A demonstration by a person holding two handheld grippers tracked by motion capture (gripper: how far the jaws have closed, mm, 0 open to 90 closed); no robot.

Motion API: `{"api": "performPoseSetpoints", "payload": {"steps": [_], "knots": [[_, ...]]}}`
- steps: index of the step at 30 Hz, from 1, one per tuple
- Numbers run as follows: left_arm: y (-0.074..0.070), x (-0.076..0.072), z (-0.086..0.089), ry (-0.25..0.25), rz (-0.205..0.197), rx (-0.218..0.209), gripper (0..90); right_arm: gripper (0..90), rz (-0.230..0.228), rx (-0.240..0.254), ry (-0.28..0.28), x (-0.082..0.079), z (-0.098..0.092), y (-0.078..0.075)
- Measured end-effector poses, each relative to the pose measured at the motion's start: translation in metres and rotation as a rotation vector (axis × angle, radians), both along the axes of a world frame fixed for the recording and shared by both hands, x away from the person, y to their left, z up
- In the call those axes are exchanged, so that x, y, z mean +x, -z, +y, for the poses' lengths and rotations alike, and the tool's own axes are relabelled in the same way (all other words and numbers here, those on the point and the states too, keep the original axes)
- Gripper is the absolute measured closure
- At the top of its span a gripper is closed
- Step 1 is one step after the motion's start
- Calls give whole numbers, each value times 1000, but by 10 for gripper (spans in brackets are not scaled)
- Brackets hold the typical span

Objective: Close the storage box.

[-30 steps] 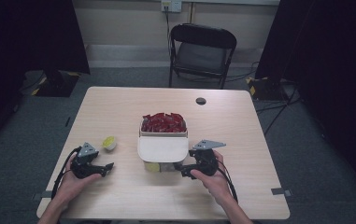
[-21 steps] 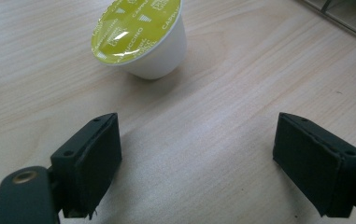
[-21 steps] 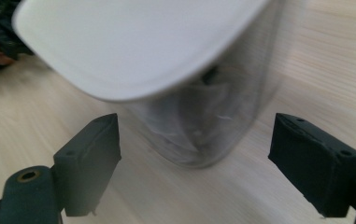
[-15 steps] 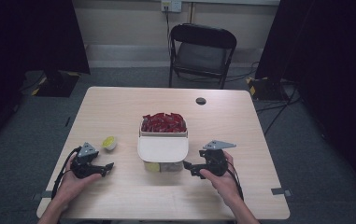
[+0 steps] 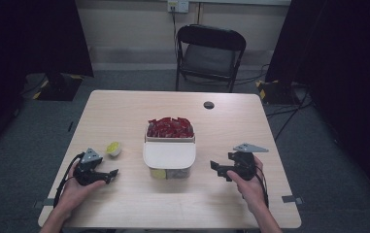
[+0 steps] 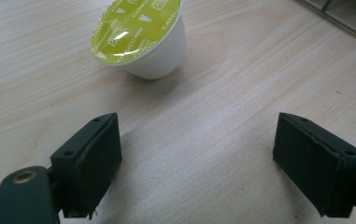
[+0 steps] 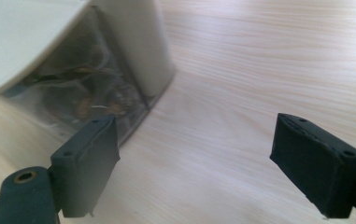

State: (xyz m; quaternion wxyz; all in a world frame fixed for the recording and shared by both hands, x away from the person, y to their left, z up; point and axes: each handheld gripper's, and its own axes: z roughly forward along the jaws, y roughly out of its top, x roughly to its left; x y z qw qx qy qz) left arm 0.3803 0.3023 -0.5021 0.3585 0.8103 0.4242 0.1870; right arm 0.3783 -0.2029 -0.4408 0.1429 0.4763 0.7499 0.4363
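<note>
1. The left gripper [image 5: 110,175] rests low over the wooden table [image 5: 124,116], held in the person's left hand [image 5: 75,187]; its jaws stand wide apart with nothing between them, bare wood showing in the gap in the left gripper view.
2. The right gripper [image 5: 215,168] is held in the right hand [image 5: 249,182], jaws likewise spread wide and empty, pointing toward the container.
3. Just ahead of the left gripper, apart from its jaws, a white coffee capsule [image 6: 140,35] with a yellow-green foil lid lies tilted on the table.
4. Between the two grippers sits a clear container [image 5: 169,170], its white lid [image 5: 168,154] over the near part.
5. Beyond the lid, the far part holds red packets [image 5: 170,127].
6. Farther off, a small dark round disc [image 5: 209,105] lies on the table.
7. Past the table stands a black folding chair [image 5: 210,56].
</note>
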Motion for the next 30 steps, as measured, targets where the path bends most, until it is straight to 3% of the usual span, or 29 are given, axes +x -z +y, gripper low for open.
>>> {"api": "performPoseSetpoints", "payload": {"steps": [8,14,25,30], "knots": [[0,0,0,0,0,0,149,148,14,-27,92,6,-31,7],[0,0,0,-1,1,0,149,148,44,-88,152,12,-45,21],[0,1,0,-3,3,3,147,148,117,-193,202,16,-54,44],[0,1,0,-3,3,3,148,148,118,-223,222,15,-54,48]]}}
